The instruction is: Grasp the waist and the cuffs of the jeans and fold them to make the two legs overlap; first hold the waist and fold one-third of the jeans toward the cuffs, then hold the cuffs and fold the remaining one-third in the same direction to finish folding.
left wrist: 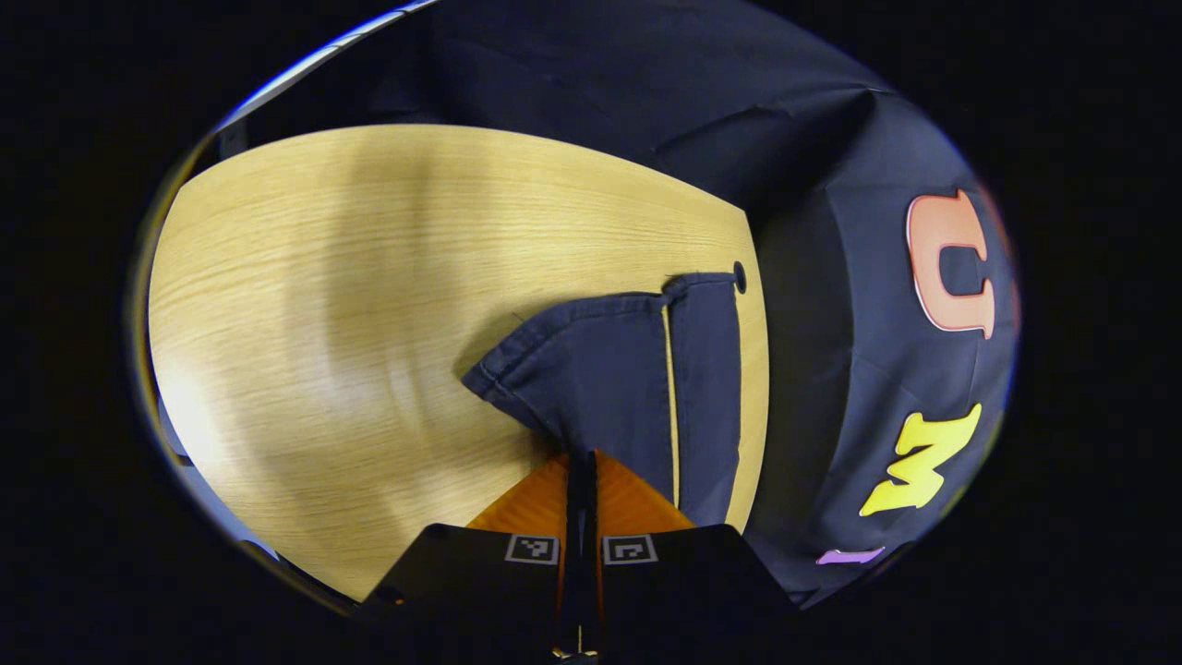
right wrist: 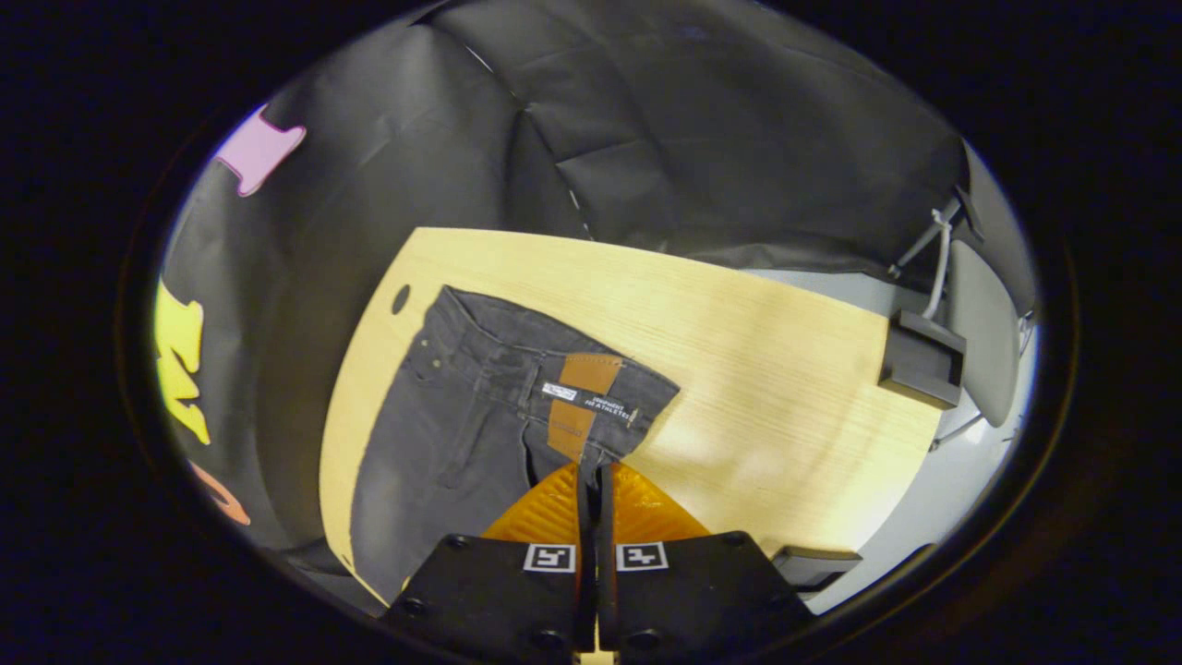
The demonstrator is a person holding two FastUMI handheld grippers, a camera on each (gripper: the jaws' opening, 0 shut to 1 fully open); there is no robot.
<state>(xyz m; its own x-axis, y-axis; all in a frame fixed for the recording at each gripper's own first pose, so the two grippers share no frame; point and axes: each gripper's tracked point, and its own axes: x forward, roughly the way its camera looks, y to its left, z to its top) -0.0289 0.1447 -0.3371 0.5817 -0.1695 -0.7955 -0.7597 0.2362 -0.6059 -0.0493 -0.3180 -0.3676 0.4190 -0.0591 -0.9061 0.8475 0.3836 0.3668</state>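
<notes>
The left claw (left wrist: 582,457) is clenched on the cuffs (left wrist: 591,369) of the jeans (right wrist: 462,434), lifting that end off the wooden bench (left wrist: 323,305). The right claw (right wrist: 591,471) is clenched on the waist (right wrist: 572,397) beside the leather patch (right wrist: 577,402), with the denim spread flat along the bench's left edge
</notes>
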